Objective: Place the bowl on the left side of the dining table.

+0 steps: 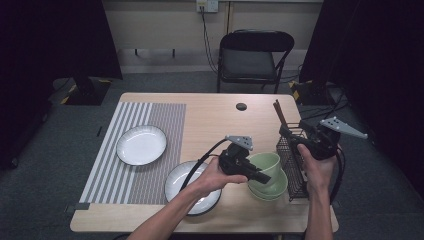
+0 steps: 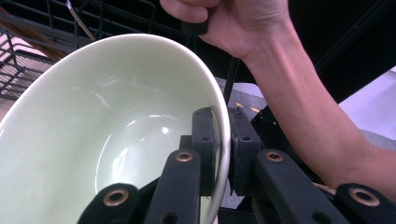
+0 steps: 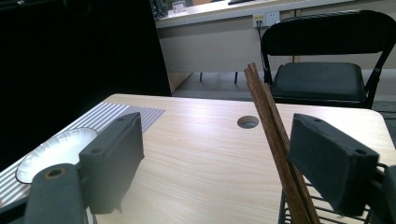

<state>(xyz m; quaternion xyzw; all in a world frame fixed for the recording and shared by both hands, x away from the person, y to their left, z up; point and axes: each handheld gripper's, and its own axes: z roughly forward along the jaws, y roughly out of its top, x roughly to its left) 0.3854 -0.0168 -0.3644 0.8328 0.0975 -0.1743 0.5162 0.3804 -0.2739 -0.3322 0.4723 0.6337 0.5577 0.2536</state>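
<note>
Green bowl rim, clamped in left gripper

High view overhead, facing chair; right gripper view low, sharing chair.

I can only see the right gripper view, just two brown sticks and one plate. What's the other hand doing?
Observer: The left tool is shut on the rim of a pale green bowl.
Operator: Is the bowl flat on the table?
Observer: No, it's tilted over a second green bowl that sits on the table. I can't tell if the two touch.
Operator: Is there only one plate?
Observer: No, another white plate lies near the front edge, partly under the left forearm.
</note>
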